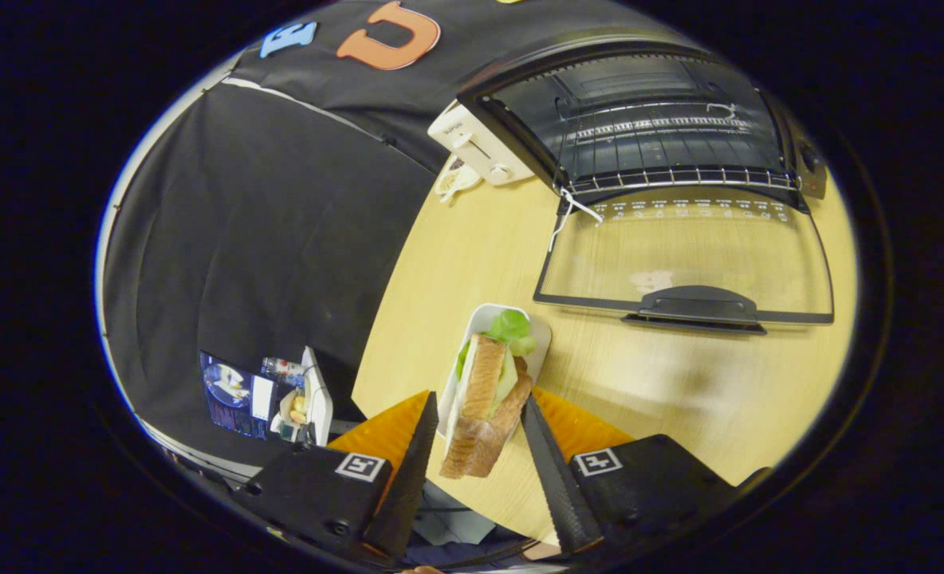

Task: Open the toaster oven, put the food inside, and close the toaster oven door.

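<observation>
A staged recording booth set up as a kitchen corner: black cloth walls enclose a pale wooden table. Well beyond the fingers stands a toaster oven, its glass door folded down onto the table, with a white toaster just beside it. Between the fingers a sandwich lies on a white tray.
</observation>
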### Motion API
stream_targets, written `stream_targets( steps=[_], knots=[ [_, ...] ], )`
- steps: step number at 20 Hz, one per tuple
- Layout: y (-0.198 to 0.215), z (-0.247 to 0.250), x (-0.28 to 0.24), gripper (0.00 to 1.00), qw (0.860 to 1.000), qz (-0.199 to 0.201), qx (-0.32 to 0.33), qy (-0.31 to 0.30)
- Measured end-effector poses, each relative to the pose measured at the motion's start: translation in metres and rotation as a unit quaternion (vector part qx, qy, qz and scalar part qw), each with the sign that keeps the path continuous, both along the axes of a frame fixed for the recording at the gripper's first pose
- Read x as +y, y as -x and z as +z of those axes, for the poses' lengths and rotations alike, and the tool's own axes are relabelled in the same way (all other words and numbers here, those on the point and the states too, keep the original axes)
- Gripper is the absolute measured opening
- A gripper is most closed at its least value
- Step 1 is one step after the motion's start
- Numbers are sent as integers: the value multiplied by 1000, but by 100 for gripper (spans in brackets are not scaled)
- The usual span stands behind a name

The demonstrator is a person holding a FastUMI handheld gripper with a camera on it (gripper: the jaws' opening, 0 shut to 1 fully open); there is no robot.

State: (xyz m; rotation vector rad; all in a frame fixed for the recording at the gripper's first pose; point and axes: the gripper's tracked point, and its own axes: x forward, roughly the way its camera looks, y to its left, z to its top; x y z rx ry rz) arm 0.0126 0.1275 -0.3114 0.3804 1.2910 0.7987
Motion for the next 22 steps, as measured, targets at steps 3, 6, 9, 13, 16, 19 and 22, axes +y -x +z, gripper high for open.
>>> stream_targets(
  steps=[3,6,9,13,16,19,22],
  knots=[
    [2,-5,4,66,1000,6,21,6],
    [5,-9,6,57,999,-3,51,8],
    [4,-9,7,50,997,-26,74,-2],
    [4,-6,6,43,995,-50,87,-13],
    [4,-3,7,40,994,-58,88,-28],
    [4,18,3,40,991,-65,93,-71],
    [-8,42,-3,40,986,-101,75,-113]
  ],
)
